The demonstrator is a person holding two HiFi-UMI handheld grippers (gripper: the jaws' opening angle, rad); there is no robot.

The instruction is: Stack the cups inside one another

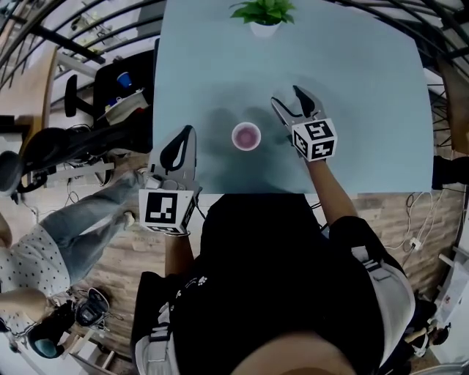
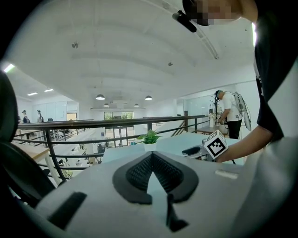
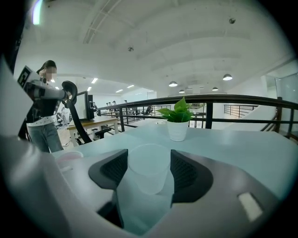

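Note:
A translucent clear cup (image 3: 148, 173) stands upright between the pads of my right gripper (image 3: 149, 158), and both pads touch its sides. In the head view that gripper (image 1: 290, 101) is over the table, just right of a pink cup (image 1: 247, 136). The pink cup's rim (image 3: 69, 155) shows at the left of the right gripper view. I cannot tell whether the clear cup rests on the table or is lifted. My left gripper (image 1: 183, 145) hangs at the table's near left edge, shut with nothing in it; its pads (image 2: 139, 172) meet at the tip.
The pale blue table (image 1: 352, 80) carries a small potted plant (image 1: 264, 16) at its far edge. A black railing (image 3: 233, 100) runs behind the table. A seated person (image 1: 66, 234) and desks are to the left of the table.

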